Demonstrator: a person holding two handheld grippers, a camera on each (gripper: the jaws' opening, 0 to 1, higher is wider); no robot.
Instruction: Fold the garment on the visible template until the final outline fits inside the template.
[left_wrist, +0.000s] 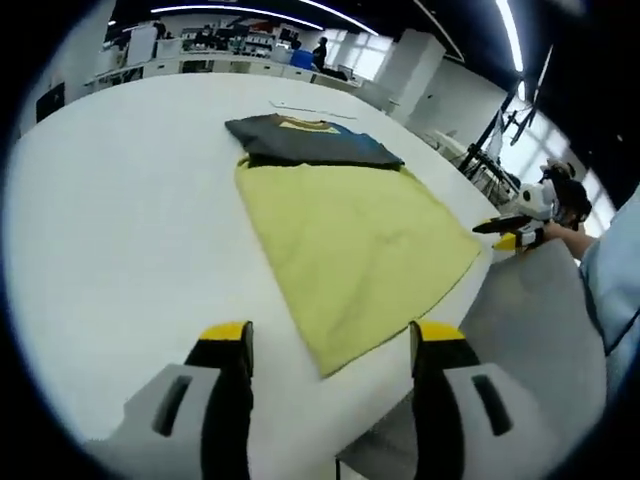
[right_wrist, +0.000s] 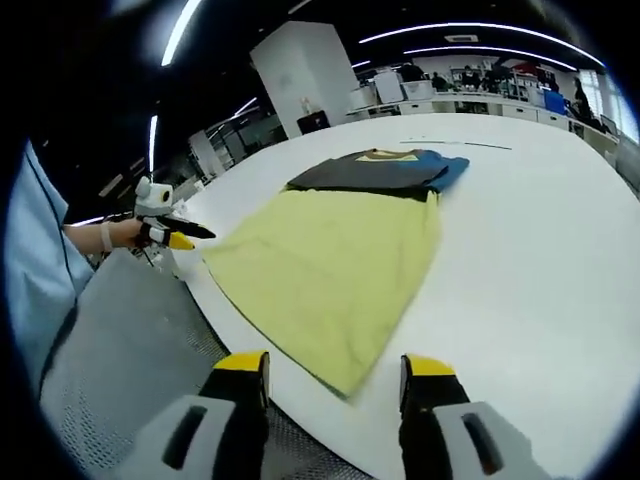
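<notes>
Garment, dark and folded, lies flat on the white worktop, its near edge overlapping the far edge of the yellow template. Left gripper hovers off the template's near corner, jaws apart, holding nothing. Right gripper, same: jaws apart, nothing between them.

Yellow-green template lay on white table, dark garment with blue edge at its 12 o'clock, yellow-tipped black jaws
</notes>
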